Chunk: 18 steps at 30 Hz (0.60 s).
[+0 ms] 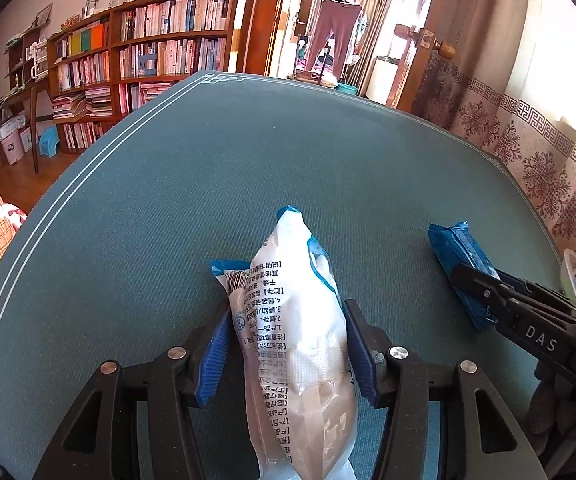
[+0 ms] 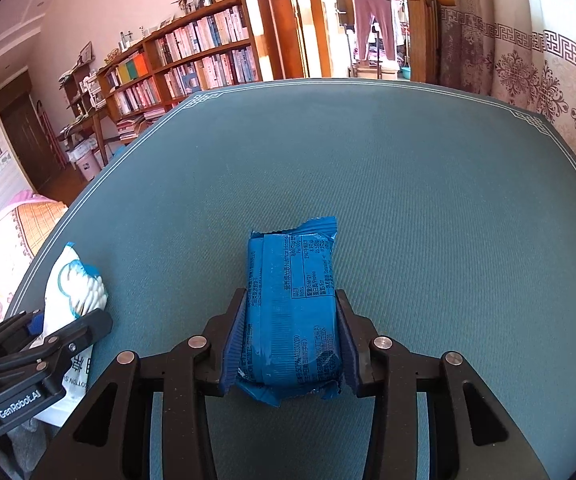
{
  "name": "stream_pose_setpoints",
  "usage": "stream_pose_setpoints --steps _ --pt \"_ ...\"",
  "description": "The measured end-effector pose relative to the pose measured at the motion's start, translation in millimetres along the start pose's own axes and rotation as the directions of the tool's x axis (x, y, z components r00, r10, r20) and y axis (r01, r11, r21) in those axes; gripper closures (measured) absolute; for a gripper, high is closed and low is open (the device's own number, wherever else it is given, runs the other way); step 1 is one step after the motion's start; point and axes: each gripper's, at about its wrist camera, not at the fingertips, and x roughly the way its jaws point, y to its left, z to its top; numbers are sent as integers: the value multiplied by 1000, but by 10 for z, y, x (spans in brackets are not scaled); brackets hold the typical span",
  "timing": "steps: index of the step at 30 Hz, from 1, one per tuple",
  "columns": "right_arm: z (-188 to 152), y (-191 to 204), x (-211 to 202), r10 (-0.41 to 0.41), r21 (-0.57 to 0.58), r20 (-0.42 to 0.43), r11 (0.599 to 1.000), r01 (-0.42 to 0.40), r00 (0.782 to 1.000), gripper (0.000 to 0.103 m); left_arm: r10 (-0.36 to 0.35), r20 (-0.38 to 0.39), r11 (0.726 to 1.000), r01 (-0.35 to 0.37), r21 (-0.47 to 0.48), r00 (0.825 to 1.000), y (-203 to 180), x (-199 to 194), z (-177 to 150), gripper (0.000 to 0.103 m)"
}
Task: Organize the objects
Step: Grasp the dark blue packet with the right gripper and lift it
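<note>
Left gripper (image 1: 288, 354): pinching white cotton-swab bag (image 1: 296, 320) | right gripper (image 2: 290, 340): clamped on blue snack packet (image 2: 294, 308) | both over teal table (image 2: 428, 208)

Black linkage left gripper (image 1: 288, 344), blue ribbed pads (image 1: 216, 344), silver rivets

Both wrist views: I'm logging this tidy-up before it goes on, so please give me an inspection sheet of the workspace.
Surface: teal mat with white border lines, mostly bare.
Job's things: white cotton swab bag and blue snack pack, lying apart on the mat.
Clutter: small white item at the mat's right edge, too cut off to identify.
Grippers: left gripper pads press the swab bag; right gripper is shut on the snack pack.
Cables: nothing seen.
Surroundings: bookshelf, patterned curtain, open door, hanging trousers.
</note>
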Motion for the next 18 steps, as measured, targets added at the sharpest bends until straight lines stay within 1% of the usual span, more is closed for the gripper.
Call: stream_pose_setpoints --steps 2,3,7,14,18 --pt "-60 -39 -62 3 13 0 1000 -3 1000 61 -3 2 1000 3 0 1000 -4 -3 1 47" --pt "-90 -59 -92 4 20 0 1000 -4 1000 61 -9 3 1000 9 1 1000 -8 -5 -1 51" --pt "-197 -153 -209 9 56 1 998 -9 1000 61 -45 9 999 45 0 999 -20 -29 -4 54" --pt "-374 -311 -423 5 119 7 993 -6 1000 61 -121 40 993 121 -12 992 -21 -120 25 54" --pt "-488 -389 -578 -4 137 13 991 2 1000 61 -120 31 993 120 9 992 -100 -134 29 54"
